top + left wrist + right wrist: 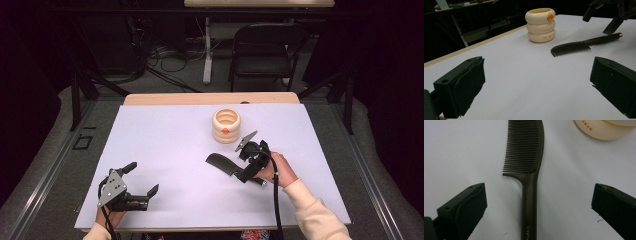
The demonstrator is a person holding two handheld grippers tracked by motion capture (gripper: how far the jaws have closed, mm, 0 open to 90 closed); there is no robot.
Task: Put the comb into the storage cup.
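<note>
- Right gripper, jaws wide and empty, straddles the comb handle at frame centre; closing skewed could spin the comb away.
- Left gripper, lower left, also gapes empty.

One comb, one ringed cream holder, two grippers, one chair.

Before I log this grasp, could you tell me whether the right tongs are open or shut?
Open: the right tongs stand wide apart, straddling the comb handle without touching it.
</note>
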